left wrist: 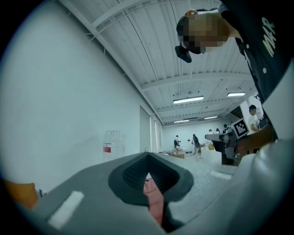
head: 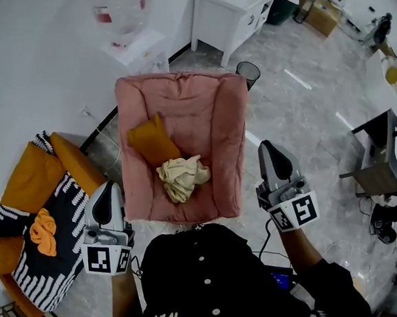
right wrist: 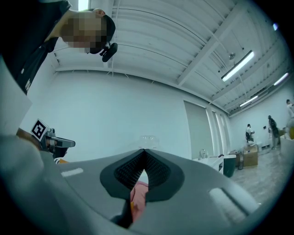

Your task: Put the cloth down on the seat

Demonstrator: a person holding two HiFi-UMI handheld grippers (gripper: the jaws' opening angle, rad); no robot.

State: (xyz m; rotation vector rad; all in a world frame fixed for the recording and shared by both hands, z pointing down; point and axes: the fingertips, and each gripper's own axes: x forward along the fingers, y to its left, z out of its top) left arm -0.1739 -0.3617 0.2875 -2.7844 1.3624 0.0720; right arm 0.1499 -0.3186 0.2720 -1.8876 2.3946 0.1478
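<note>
Pink seat (head: 207, 136) with cream cloth (head: 181, 177), apart from left gripper (head: 107, 190) and right gripper (head: 270, 151), both clenched, empty

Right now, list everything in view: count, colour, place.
armchair: one, pink, centre
cloth: one, cream, crumpled on the armchair's seat
cushion: one, orange, on the seat's left side
second chair: one, orange with a black-and-white striped cover, far left
orange cloth: one, on the striped cover
waste bin: one, black, behind the armchair's right corner
table: one, white, top
left tongs: grey, shut, empty, by the armchair's left front
right tongs: grey, shut, empty, by its right front
</note>
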